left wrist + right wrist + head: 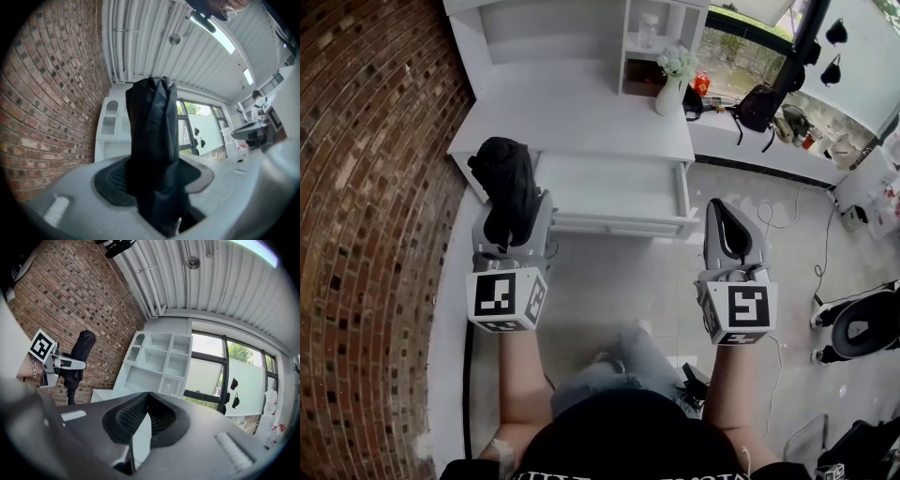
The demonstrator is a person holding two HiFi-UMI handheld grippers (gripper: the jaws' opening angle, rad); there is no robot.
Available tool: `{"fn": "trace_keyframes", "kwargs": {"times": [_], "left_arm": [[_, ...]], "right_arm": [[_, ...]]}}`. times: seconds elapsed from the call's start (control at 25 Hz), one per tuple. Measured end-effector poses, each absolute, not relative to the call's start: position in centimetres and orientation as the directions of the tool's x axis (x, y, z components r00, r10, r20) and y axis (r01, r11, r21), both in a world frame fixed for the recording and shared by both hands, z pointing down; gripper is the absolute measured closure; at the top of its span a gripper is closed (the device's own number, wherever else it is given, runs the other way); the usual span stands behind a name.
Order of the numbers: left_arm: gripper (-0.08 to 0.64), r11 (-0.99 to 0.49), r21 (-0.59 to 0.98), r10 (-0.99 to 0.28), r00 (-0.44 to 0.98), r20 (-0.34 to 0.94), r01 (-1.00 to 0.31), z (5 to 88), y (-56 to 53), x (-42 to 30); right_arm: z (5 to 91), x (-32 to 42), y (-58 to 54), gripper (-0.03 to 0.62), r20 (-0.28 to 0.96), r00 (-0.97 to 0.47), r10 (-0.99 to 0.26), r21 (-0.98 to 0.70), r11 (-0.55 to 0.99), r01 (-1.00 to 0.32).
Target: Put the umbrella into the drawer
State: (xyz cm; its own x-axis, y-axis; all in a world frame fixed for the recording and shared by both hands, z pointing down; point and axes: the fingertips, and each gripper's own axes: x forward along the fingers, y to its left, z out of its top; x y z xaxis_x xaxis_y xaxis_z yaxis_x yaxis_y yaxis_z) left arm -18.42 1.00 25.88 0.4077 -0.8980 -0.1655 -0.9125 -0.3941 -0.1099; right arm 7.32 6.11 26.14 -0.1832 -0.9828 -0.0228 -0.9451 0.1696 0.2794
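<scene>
A folded black umbrella stands upright in my left gripper, which is shut on its lower part. In the left gripper view the umbrella fills the space between the jaws and hides most of what lies ahead. The white desk's drawer is pulled open just ahead of both grippers, and its inside looks bare. My right gripper hovers at the drawer's right front corner. Its jaws meet at the tips with nothing between them. From the right gripper view, the left gripper and the umbrella show against the brick wall.
A brick wall runs close along the left. The white desk carries a shelf unit and a vase of flowers. A black backpack sits on the sill. Cables and a chair base lie to the right.
</scene>
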Motion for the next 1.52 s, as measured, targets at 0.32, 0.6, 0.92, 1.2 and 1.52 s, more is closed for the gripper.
{"fn": "trace_keyframes", "kwargs": {"times": [0.32, 0.6, 0.92, 1.2, 1.52], "left_arm": [[0.319, -0.383, -0.093, -0.903, 0.394, -0.17, -0.919, 26.2, -2.2, -17.7], [0.319, -0.353, -0.068, -0.918, 0.36, -0.169, -0.933, 26.4, -8.4, -16.2], [0.319, -0.33, -0.07, -0.93, 0.337, -0.147, -0.941, 26.4, -17.4, -12.5], [0.319, -0.307, -0.067, -0.942, 0.313, -0.118, -0.949, 26.7, -24.9, -8.8], [0.319, -0.276, -0.005, -0.959, 0.276, -0.059, -0.961, 29.5, -30.7, -6.6]], "right_arm": [[27.4, 8.6, 2.1, 0.589, -0.013, -0.198, -0.98, 0.279, 0.187, -0.942], [27.9, 10.1, -4.8, 0.589, -0.002, -0.246, -0.969, 0.29, 0.235, -0.928], [28.0, 12.9, -14.9, 0.589, 0.008, -0.3, -0.954, 0.293, 0.289, -0.911], [28.7, 16.6, -22.7, 0.589, 0.037, -0.335, -0.942, 0.286, 0.331, -0.899], [30.7, 19.6, -28.4, 0.589, 0.067, -0.352, -0.934, 0.238, 0.358, -0.903]]}}
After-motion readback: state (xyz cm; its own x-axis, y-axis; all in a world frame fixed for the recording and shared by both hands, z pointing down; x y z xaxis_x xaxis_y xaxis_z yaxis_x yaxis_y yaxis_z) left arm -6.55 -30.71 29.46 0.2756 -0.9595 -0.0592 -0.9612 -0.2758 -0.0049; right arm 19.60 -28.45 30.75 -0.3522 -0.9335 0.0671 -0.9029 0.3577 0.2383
